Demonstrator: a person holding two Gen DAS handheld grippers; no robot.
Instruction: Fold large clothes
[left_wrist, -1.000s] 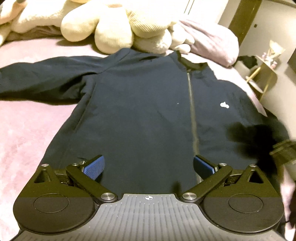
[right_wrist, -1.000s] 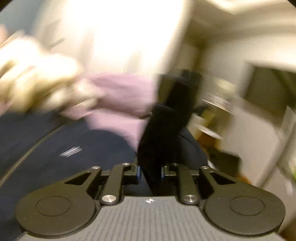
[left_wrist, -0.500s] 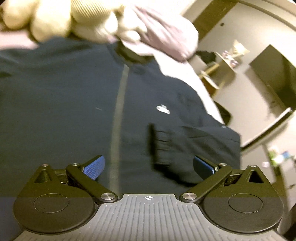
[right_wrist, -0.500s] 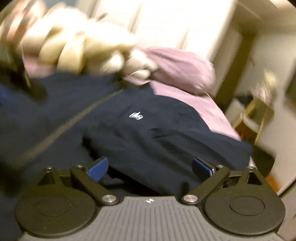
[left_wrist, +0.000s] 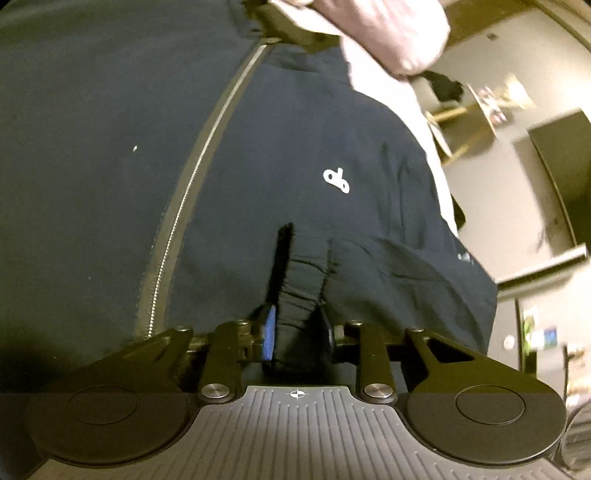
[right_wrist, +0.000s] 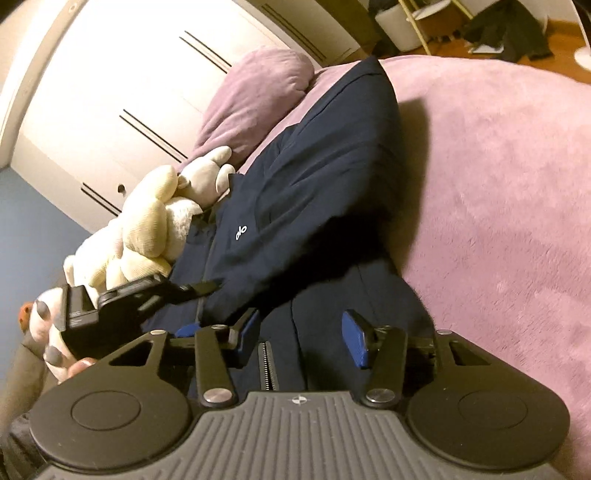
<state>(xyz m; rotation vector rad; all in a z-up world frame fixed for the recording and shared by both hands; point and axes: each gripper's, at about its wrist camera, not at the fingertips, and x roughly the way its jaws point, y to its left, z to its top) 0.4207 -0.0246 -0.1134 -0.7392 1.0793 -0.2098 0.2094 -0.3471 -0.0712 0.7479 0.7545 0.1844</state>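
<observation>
— On the pink bed (right_wrist: 498, 192), where did the jacket (left_wrist: 110, 147) lie?

— Spread flat with its front up, collar toward twelve o'clock in the left wrist view, the zip (left_wrist: 192, 184) running from twelve down to seven. Its sleeve (left_wrist: 388, 266) was folded in across the chest, lying from three o'clock toward the centre, below the small white logo (left_wrist: 336, 181).

— And the left gripper (left_wrist: 297, 332)?

— Its jaws were drawn in close, pinching the ribbed cuff (left_wrist: 299, 291) of that sleeve between the blue pads.

— The right gripper (right_wrist: 301, 339)?

— Jaws stood partly apart with nothing between them, poised over the lower hem at the zip. At nine o'clock in its view the hand (right_wrist: 48, 332) held the other tool.

— Anything else nearby?

— Cream plush toys (right_wrist: 147, 229) at ten o'clock beside the collar, a purple pillow (right_wrist: 255, 96) at eleven, white wardrobe doors (right_wrist: 129, 74) behind.
</observation>
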